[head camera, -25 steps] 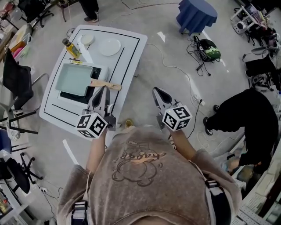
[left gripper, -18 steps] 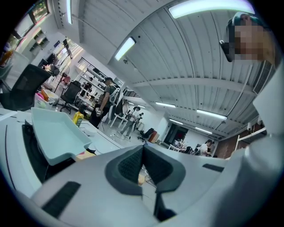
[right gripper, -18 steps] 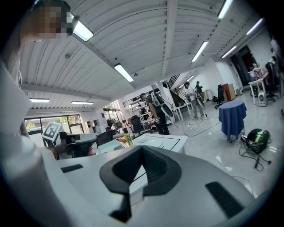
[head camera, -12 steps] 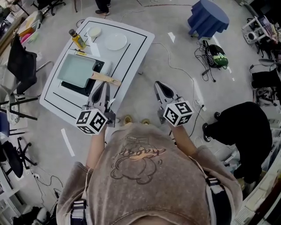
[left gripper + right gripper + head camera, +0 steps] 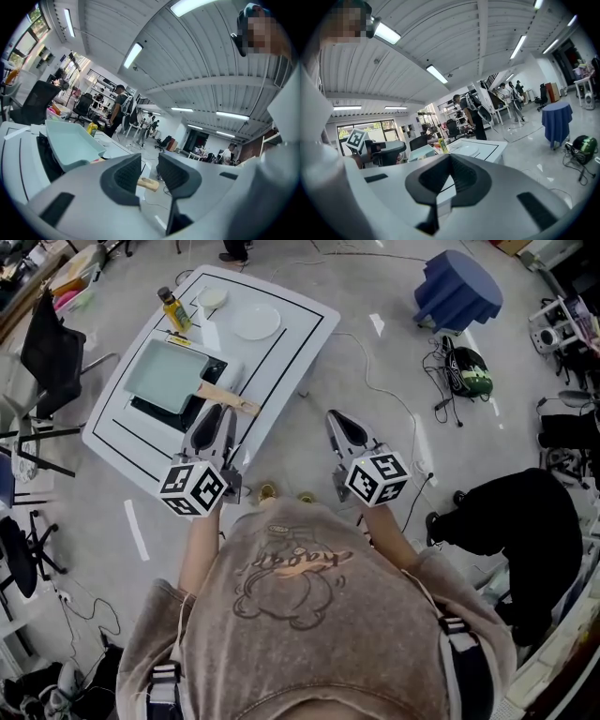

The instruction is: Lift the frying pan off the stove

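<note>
1. The left hand-held gripper (image 5: 214,416) lines up on the wooden handle (image 5: 228,399). Its jaws have just been opening to a narrow gap, and the handle tip shows beyond the pads, ungripped
2. The frying pan (image 5: 169,374) sits just ahead on the stove (image 5: 155,415), with its handle jutting back, handy for a grab
3. The right hand-held gripper (image 5: 342,420) hangs beside the counter (image 5: 281,343), jaws together and empty, likely idle

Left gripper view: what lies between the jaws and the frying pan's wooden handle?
Nothing, per the left gripper view: the left gripper's jaws, just opening, stand empty; the pale green square frying pan's wooden handle shows beyond their gap.
</note>
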Motion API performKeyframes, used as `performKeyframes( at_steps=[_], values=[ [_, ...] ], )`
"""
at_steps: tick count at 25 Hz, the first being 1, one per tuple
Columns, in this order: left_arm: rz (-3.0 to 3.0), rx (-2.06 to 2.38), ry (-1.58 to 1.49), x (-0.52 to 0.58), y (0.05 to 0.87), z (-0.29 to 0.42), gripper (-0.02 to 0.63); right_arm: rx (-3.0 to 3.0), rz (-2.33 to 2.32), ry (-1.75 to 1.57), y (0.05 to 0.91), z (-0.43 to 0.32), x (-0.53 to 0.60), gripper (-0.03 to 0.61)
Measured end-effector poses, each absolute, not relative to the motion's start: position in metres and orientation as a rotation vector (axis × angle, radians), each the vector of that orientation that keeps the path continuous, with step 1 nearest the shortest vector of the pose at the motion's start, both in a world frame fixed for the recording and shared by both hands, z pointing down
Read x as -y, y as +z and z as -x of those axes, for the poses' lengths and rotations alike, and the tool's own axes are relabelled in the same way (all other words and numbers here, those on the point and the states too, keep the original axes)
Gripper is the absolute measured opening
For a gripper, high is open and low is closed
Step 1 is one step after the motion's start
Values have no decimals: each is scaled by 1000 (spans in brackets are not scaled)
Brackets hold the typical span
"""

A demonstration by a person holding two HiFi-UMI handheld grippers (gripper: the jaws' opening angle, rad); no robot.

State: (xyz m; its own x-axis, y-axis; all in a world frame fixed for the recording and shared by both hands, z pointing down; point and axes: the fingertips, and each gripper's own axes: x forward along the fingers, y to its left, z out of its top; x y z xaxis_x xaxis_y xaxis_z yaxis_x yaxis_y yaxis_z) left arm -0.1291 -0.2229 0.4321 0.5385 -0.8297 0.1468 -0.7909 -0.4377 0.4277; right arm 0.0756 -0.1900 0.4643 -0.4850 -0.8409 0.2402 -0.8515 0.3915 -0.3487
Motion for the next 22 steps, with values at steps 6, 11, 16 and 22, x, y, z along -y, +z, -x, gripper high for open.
performKeyframes(
  at_steps=[6, 11, 16, 22],
  values=[
    [-2286, 1299, -142, 222, 440, 129, 202, 2610, -1548, 670, 466, -73, 191, -3],
    [-2219, 1252, -186, 224, 449, 126, 304, 2612, -1533, 677, 466, -74, 191, -3],
    [-2144, 1228, -202, 230, 466, 128, 380, 2600, -1543, 685, 470, -77, 192, -2],
    [-2048, 1218, -228, 242, 486, 134, 387, 2591, -1563, 690, 471, -80, 191, -2]
  ],
)
